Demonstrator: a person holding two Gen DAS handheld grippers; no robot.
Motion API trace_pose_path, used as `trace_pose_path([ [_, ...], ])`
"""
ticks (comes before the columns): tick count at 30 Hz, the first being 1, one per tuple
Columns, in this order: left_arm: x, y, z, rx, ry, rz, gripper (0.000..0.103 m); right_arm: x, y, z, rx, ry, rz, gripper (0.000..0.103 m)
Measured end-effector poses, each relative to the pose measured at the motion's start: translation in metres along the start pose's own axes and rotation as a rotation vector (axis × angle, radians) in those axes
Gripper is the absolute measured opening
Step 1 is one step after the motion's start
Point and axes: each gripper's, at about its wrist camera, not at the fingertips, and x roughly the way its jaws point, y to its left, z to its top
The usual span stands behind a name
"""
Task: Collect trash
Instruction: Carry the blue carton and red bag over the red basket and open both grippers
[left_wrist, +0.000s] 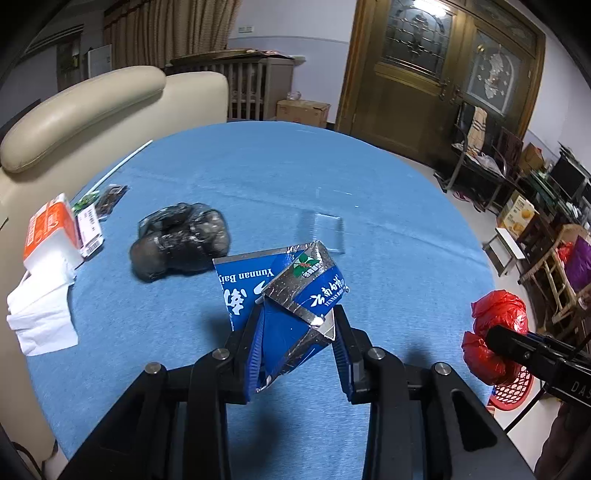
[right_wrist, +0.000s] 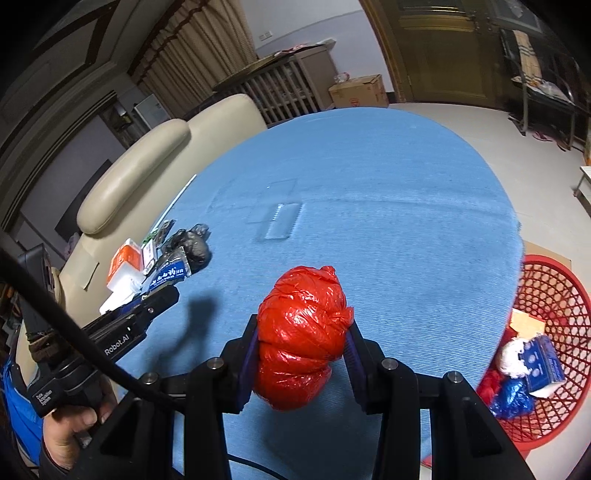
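Observation:
My left gripper (left_wrist: 295, 332) is shut on a flattened blue and silver carton (left_wrist: 291, 295) and holds it above the blue table (left_wrist: 258, 177). It also shows in the right wrist view (right_wrist: 170, 275). My right gripper (right_wrist: 301, 332) is shut on a balled red plastic bag (right_wrist: 303, 336), held over the table near its right edge; the bag shows in the left wrist view (left_wrist: 495, 336) too. A crumpled black plastic bag (left_wrist: 181, 240) lies on the table left of the carton. A red mesh basket (right_wrist: 546, 332) with trash in it stands on the floor to the right.
An orange and white tissue pack (left_wrist: 51, 232), loose white tissue (left_wrist: 40, 314), small packets (left_wrist: 99, 210) and a white straw (left_wrist: 122, 166) lie at the table's left edge. A clear plastic piece (left_wrist: 325, 229) lies mid-table. A beige sofa (left_wrist: 92, 107) stands behind.

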Motion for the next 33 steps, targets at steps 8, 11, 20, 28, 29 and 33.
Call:
trace_pose_path([
  [8, 0.004, -0.024, 0.005, 0.047, 0.008, -0.015, 0.036, -0.010, -0.017, 0.001, 0.031, -0.024, -0.016, 0.045],
  [11, 0.006, -0.033, 0.007, 0.063, 0.012, -0.022, 0.036, -0.014, -0.025, 0.001, 0.046, -0.030, -0.026, 0.045],
  [20, 0.009, -0.062, 0.010, 0.116, 0.016, -0.053, 0.036, -0.031, -0.050, 0.000, 0.090, -0.058, -0.062, 0.045],
  [28, 0.009, -0.081, 0.011, 0.143, 0.011, -0.093, 0.036, -0.056, -0.084, -0.002, 0.141, -0.096, -0.127, 0.045],
  [29, 0.009, -0.084, 0.011, 0.141, 0.012, -0.101, 0.036, -0.060, -0.088, -0.003, 0.149, -0.100, -0.135, 0.045],
  [33, 0.010, -0.095, 0.010, 0.155, 0.016, -0.122, 0.036, -0.076, -0.106, -0.004, 0.183, -0.126, -0.172, 0.045],
])
